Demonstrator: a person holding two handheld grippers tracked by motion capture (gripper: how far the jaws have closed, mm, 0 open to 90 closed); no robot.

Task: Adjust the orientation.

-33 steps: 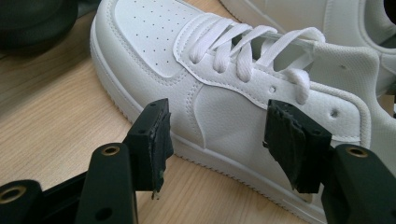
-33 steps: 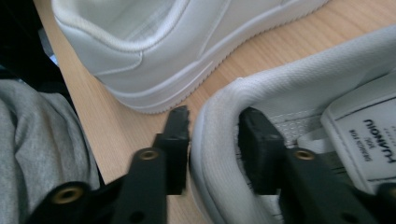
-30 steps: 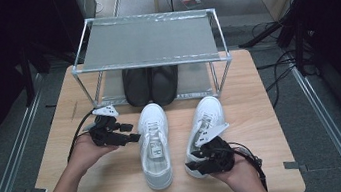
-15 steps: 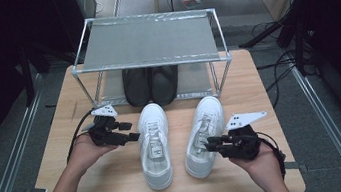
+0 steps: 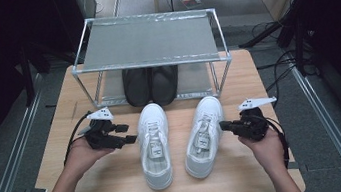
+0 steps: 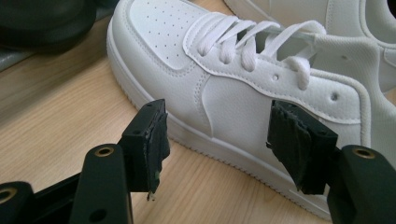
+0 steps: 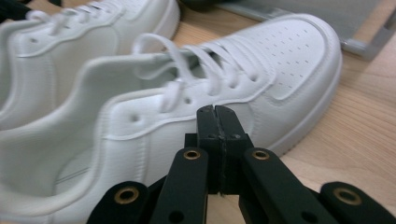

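Two white sneakers lie side by side on the wooden table, toes toward the rack: the left sneaker (image 5: 154,143) (image 6: 233,88) and the right sneaker (image 5: 204,134) (image 7: 187,93). My left gripper (image 5: 129,139) (image 6: 217,144) stands open just left of the left sneaker, its jaws facing the shoe's side without touching it. My right gripper (image 5: 223,125) (image 7: 217,116) is shut with nothing between its jaws, its tip close to the outer side of the right sneaker.
A metal wire rack (image 5: 148,43) stands at the back of the table (image 5: 116,189), with a pair of black shoes (image 5: 151,83) on its lower shelf. Cables trail on the floor at the right.
My right gripper has moved from the heel of the right sneaker out to its right side and turned toward it. The left gripper has stayed in place.
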